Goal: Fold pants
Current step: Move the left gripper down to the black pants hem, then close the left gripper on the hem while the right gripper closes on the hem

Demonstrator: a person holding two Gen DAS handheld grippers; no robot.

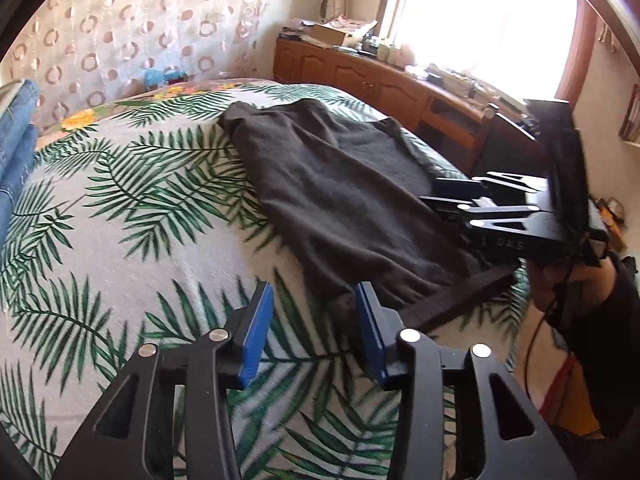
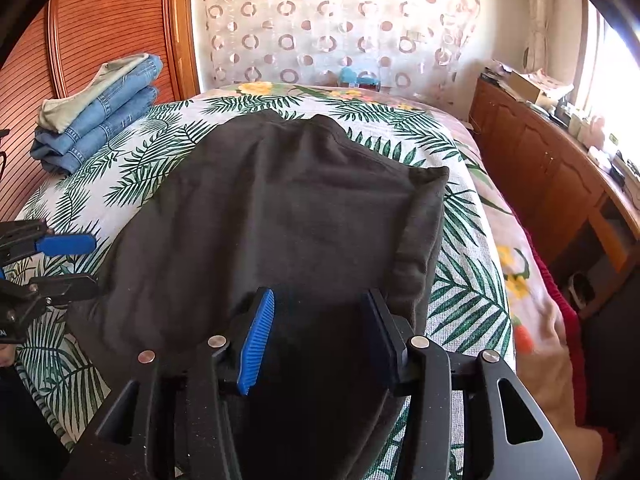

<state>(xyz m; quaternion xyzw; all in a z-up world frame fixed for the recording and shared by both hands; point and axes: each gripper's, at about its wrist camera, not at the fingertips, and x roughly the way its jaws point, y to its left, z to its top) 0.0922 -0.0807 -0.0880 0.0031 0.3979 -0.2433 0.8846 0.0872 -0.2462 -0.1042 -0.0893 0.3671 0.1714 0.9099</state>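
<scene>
Dark grey pants (image 1: 336,196) lie folded on the palm-leaf bedspread (image 1: 132,208), also seen in the right wrist view (image 2: 280,208). My left gripper (image 1: 316,300) is open and empty, hovering just above the near corner of the pants; it also shows at the left edge of the right wrist view (image 2: 86,262). My right gripper (image 2: 320,304) is open, low over the near end of the pants, with the cloth between and under its fingers. It shows in the left wrist view (image 1: 440,192) at the pants' right edge. A dark strap-like end (image 1: 468,296) of the pants sticks out sideways.
A stack of folded blue jeans (image 2: 100,120) sits at the bed's far left by the wooden headboard (image 2: 80,20). A wooden cabinet (image 2: 552,168) with clutter runs along the right side under a bright window. A patterned curtain (image 2: 320,20) hangs behind the bed.
</scene>
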